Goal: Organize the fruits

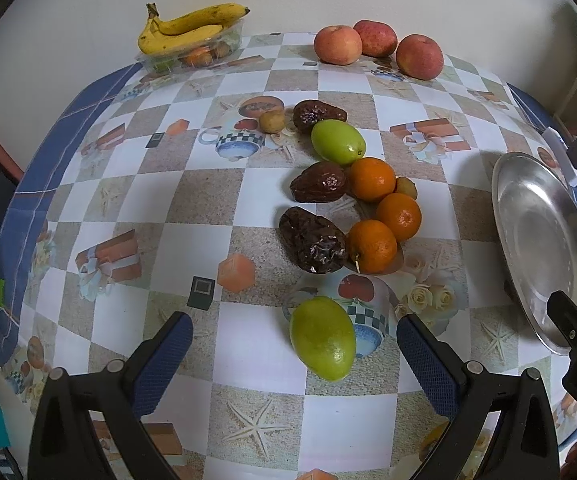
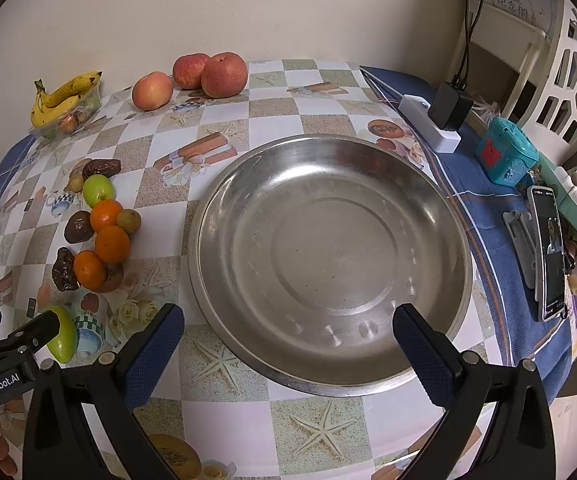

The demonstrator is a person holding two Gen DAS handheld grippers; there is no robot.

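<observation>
My left gripper [image 1: 294, 326] is open above the checked tablecloth, its blue pads either side of a green fruit [image 1: 322, 338] lying near the front. Beyond it lie three oranges [image 1: 372, 246], three dark wrinkled dates [image 1: 313, 240], a second green fruit [image 1: 337, 141] and two small tan fruits [image 1: 272, 121]. Three apples [image 1: 418, 56] stand at the back. A round steel plate [image 2: 328, 248] sits empty to the right. My right gripper [image 2: 288, 318] is open, hovering over the plate's near rim. The fruit cluster [image 2: 106, 240] shows at left in the right wrist view.
Bananas [image 1: 192, 26] lie on a clear plastic box of fruit at the back left by the wall. At the table's right edge are a white power strip with black plug [image 2: 432, 122], a teal box [image 2: 504, 154] and a phone [image 2: 548, 256].
</observation>
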